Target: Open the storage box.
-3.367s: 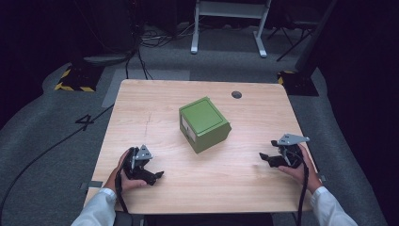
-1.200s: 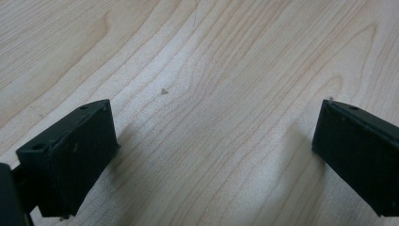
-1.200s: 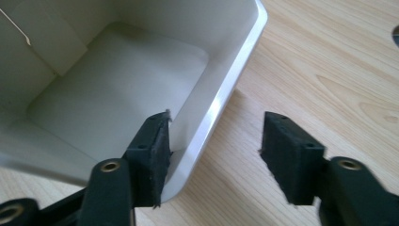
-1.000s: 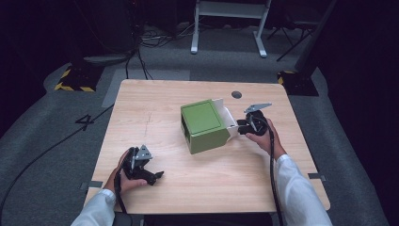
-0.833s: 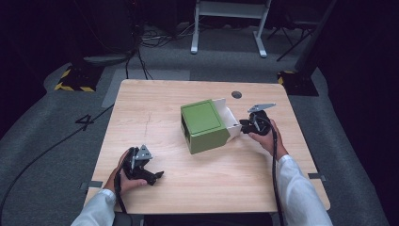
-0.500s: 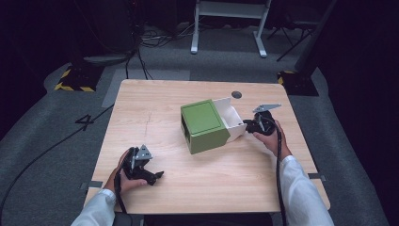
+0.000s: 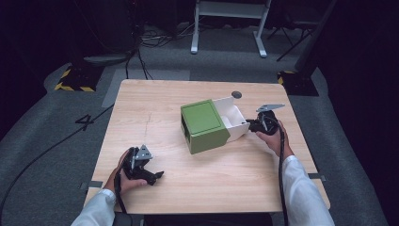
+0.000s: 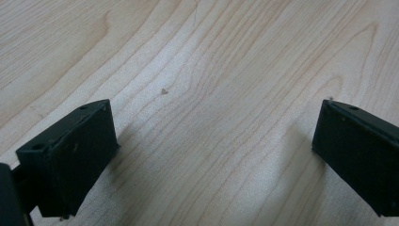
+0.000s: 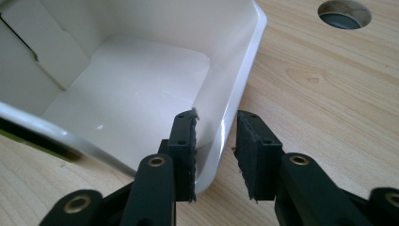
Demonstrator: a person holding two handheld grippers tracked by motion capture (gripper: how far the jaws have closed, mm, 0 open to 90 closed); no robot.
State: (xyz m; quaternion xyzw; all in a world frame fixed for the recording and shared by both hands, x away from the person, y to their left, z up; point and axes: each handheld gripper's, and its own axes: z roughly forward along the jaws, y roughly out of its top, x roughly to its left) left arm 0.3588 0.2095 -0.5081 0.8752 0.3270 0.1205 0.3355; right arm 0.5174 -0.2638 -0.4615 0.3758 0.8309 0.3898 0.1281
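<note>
L gripper (image 7: 149, 174) near-left on table (image 7: 155, 108), jaws wide, empty. Green box (image 7: 203, 125) mid-table; white drawer (image 7: 234, 116) pulled out to its right. R gripper (image 9: 215, 155) pinches drawer's wall. Likely light, thin card, crushable; grip rim near corner, gently.

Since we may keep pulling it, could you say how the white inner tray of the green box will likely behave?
The white thin-walled card tray looks empty, so probably light. Its wall may flex where the right hand-held gripper straddles it.

Green box (image 7: 205, 125), white drawer (image 7: 233, 114), pale wood table (image 7: 141, 108)
</note>
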